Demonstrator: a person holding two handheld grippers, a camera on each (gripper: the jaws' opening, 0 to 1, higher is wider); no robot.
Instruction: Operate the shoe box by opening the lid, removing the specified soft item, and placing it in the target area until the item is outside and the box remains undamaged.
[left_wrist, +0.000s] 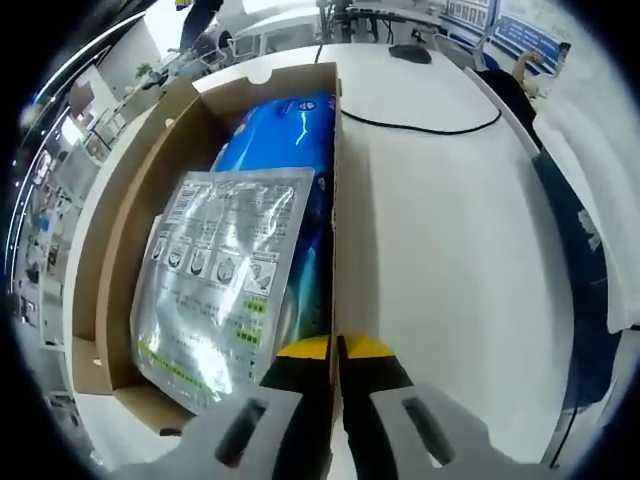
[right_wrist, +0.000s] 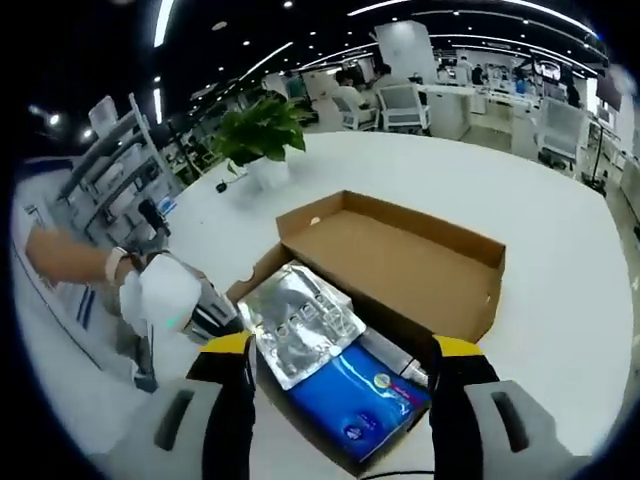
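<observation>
Cardboard box (right_wrist: 400, 262) open on white worktop (left_wrist: 440, 230), crinkled silver pouch (left_wrist: 222, 280) over glossy blue pack (left_wrist: 285, 125), left claw (left_wrist: 336, 350) seemingly pinching box wall, right claw (right_wrist: 342, 352) wide open, empty.

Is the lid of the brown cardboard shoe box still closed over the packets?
No, the brown cardboard shoe box stands open, lid folded back, baring a silver foil packet.

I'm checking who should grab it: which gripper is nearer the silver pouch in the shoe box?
Left. The left gripper is shut on the box wall right beside the silver pouch. The right gripper hangs open above the shoe box, apart from the pouch.
</observation>
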